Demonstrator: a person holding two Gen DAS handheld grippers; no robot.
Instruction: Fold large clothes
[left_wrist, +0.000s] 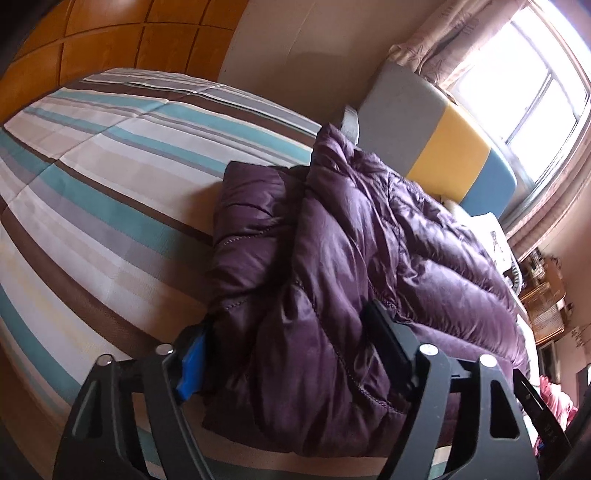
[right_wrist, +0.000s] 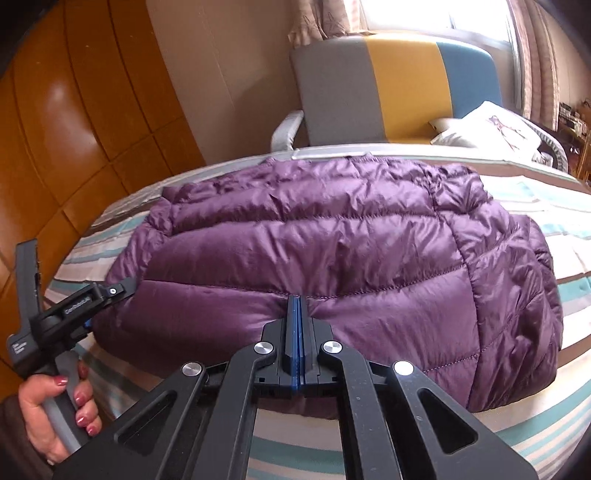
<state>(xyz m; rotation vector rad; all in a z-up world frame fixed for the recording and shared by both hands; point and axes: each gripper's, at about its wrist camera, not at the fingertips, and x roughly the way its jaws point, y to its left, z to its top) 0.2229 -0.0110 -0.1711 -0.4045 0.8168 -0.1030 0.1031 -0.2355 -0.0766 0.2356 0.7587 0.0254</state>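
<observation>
A purple quilted down jacket (right_wrist: 332, 236) lies folded on the striped bed (right_wrist: 554, 302); it also shows in the left wrist view (left_wrist: 332, 258). My right gripper (right_wrist: 297, 299) is shut on the jacket's near edge, its blue pads pinching the fabric. My left gripper (left_wrist: 291, 339) has its jaws spread wide around the jacket's thick left end, and it shows from the side in the right wrist view (right_wrist: 110, 291), touching that end. Whether it presses the fabric I cannot tell.
A chair with a grey, yellow and blue back (right_wrist: 399, 88) stands beyond the bed, with a white cushion (right_wrist: 487, 125) on it. Wooden wall panels (right_wrist: 55, 129) lie left. A window (left_wrist: 524, 81) and curtains are behind. The striped cover (left_wrist: 92, 184) stretches left of the jacket.
</observation>
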